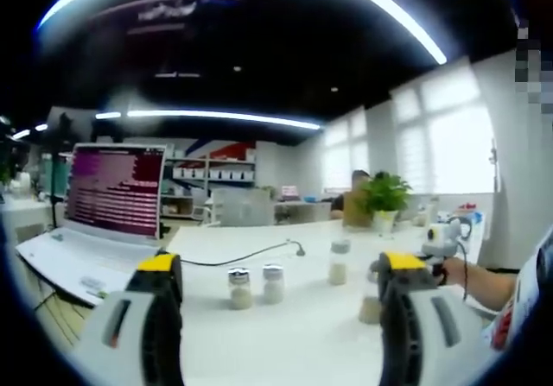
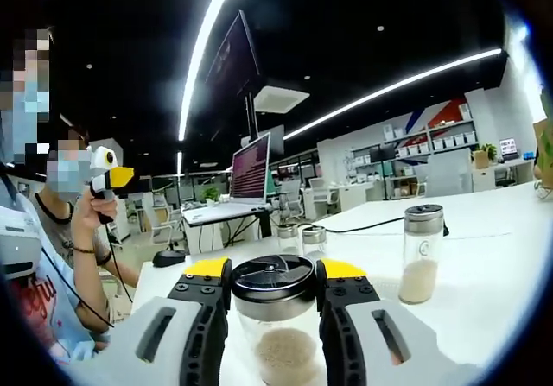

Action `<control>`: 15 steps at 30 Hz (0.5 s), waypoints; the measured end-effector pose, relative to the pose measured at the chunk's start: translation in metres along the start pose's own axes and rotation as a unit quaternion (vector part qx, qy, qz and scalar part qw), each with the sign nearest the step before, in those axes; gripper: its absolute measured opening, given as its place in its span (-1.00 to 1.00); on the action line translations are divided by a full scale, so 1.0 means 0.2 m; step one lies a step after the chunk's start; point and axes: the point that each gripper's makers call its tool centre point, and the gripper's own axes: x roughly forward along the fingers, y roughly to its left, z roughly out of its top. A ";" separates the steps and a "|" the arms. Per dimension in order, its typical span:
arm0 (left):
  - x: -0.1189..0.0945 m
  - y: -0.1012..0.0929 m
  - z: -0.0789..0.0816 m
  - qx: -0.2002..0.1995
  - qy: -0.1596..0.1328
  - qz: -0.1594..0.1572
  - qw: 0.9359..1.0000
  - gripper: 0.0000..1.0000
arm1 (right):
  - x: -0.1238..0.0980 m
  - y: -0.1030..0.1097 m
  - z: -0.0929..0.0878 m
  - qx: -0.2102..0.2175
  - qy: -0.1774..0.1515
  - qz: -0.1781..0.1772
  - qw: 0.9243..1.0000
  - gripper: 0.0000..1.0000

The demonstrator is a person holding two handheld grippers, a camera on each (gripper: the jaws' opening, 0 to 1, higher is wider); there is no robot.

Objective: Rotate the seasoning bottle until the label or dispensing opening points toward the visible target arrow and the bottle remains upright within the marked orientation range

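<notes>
Jaws of the right gripper are clamping the seasoning bottle upright on the table. Left gripper is hovering open before two small shakers.

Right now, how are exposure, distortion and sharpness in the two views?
Left gripper view: the windows are blown out white, ceiling light strips bow with fisheye distortion, and the seasoning bottles look soft. Right gripper view: the dark ceiling contrasts with the bright table; the bottle between the right gripper is sharp, with glare on its cap.
</notes>
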 end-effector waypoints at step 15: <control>0.04 -0.03 -0.03 -0.001 0.012 -0.013 1.000 1.00 | 0.01 0.01 -0.01 -0.005 -0.004 0.047 0.999 -0.23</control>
